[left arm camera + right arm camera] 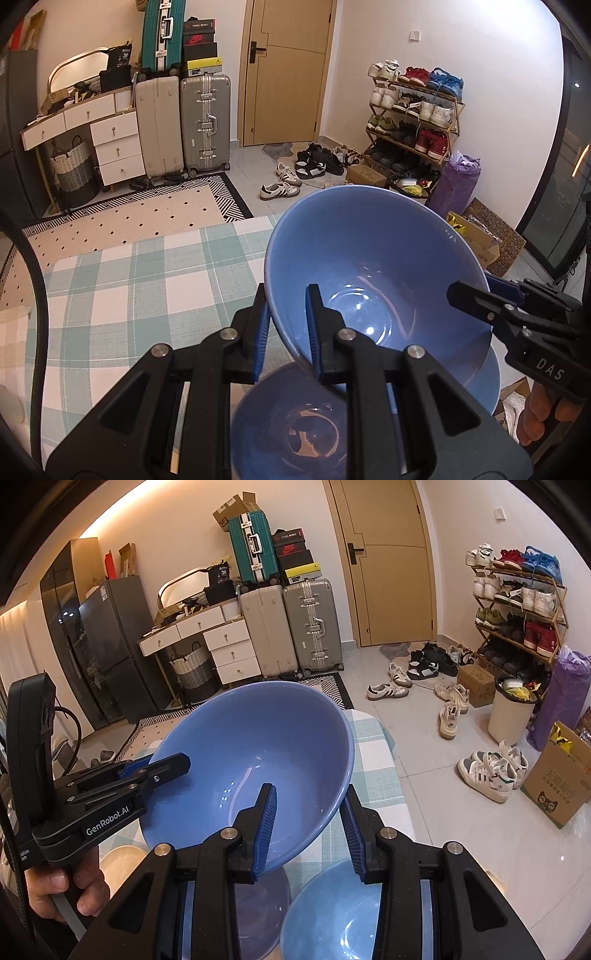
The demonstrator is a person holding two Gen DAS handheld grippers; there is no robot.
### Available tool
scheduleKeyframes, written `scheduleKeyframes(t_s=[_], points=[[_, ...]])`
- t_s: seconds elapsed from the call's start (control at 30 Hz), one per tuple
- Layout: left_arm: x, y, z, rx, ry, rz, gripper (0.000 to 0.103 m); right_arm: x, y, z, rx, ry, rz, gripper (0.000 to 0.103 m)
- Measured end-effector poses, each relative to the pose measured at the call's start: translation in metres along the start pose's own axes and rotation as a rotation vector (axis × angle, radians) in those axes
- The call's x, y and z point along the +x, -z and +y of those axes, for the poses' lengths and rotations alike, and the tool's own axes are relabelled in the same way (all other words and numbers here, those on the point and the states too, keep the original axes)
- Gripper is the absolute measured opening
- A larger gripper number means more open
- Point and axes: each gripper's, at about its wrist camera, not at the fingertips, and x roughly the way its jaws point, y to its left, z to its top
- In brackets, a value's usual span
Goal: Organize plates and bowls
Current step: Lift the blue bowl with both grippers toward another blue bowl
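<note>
One surface (129,277) under a green-and-white checked cloth, spread below and to the left of the big bowl. Three suitcases (205,122) far behind the big bowl against the back wall: a beige one and a silver one side by side on the floor, a teal one on top of them.

One big bowl (251,757), plain blue, lifted clear of the cloth and tilted, with its open side turned toward both cameras. Nothing seen inside it but glints of light.

Two tongs, both clamped on that big bowl. Left tongs (286,291) narrowed on the rim at its left side, one pad inside the wall and one outside. Right tongs (308,790) gripping the rim at the opposite side in the same way, one pad inside, one outside. One bare hand (66,886) wrapped round the handle of the left tongs, at the left of the big bowl.

Two more bowls on the cloth beneath the big bowl, upright. One dark bowl (295,424) straight under the left tongs. One pale blue bowl (332,915) just beside it, under the right tongs.

One cream dish (118,860) lower left of the big bowl, mostly hidden.
</note>
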Motion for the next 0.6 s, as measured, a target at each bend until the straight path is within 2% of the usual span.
scheduleKeyframes(t_s=[0.33,0.6], points=[[-0.072,0.027,0.008,-0.003,-0.019,-0.031,0.015,-0.028,0.013,0.03,-0.02,-0.029,-0.024,0.037],[-0.133,0.061,0.023,-0.002,-0.029,-0.047,0.015,-0.04,0.029,0.046,-0.029,-0.054,-0.016,0.037]])
